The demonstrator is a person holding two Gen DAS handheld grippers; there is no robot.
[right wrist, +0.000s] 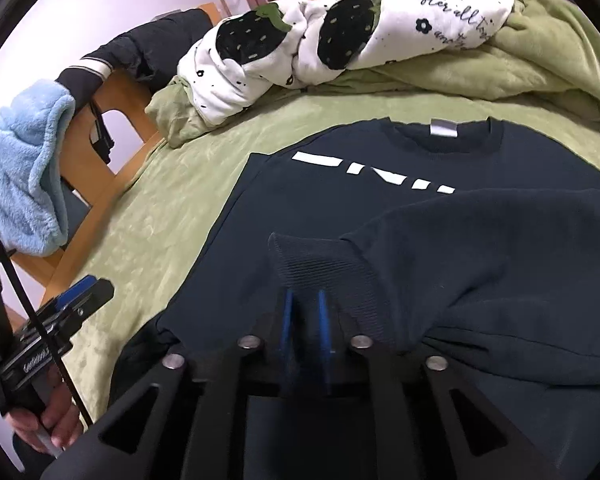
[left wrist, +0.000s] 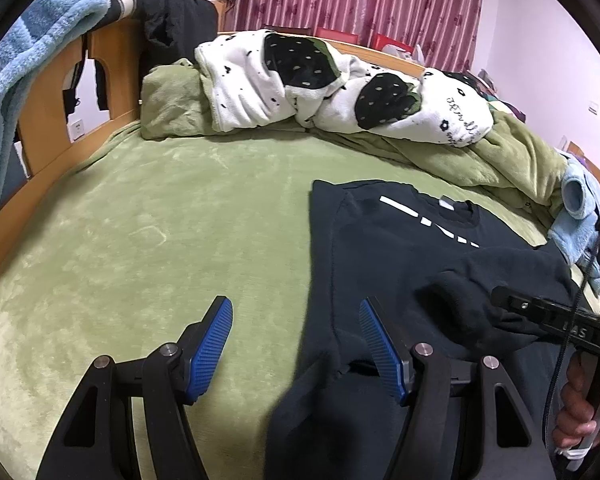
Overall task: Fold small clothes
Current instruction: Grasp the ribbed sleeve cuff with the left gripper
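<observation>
A dark sweatshirt (right wrist: 380, 184) lies front up on the green bed cover (left wrist: 140, 232), collar toward the heaped bedding, its white print partly covered by a sleeve (right wrist: 480, 248) drawn across the chest. The right gripper (right wrist: 305, 304) is clenched on that sleeve's ribbed cuff (right wrist: 320, 264): the blue pads sit close together with the knit bunched around them, so the fabric looks pinched between, though the cloth hides the contact itself. Holding the cuff this way lets the sleeve be carried inward over the body, which is probably the fold now in hand.

The left gripper (left wrist: 296, 348) is released, its jaws spread wide and gripping nothing. It hovers at the sweatshirt's near left edge, one pad (left wrist: 212, 352) over bare cover and the other over dark cloth, well placed to take that side or hem for the next fold.

The other sleeve seems already tucked in, since the left shoulder edge runs straight. A crumpled strawberry-print blanket (left wrist: 300, 84) and a blue fleece (left wrist: 24, 68) on the wooden frame lie well apart from the work.
</observation>
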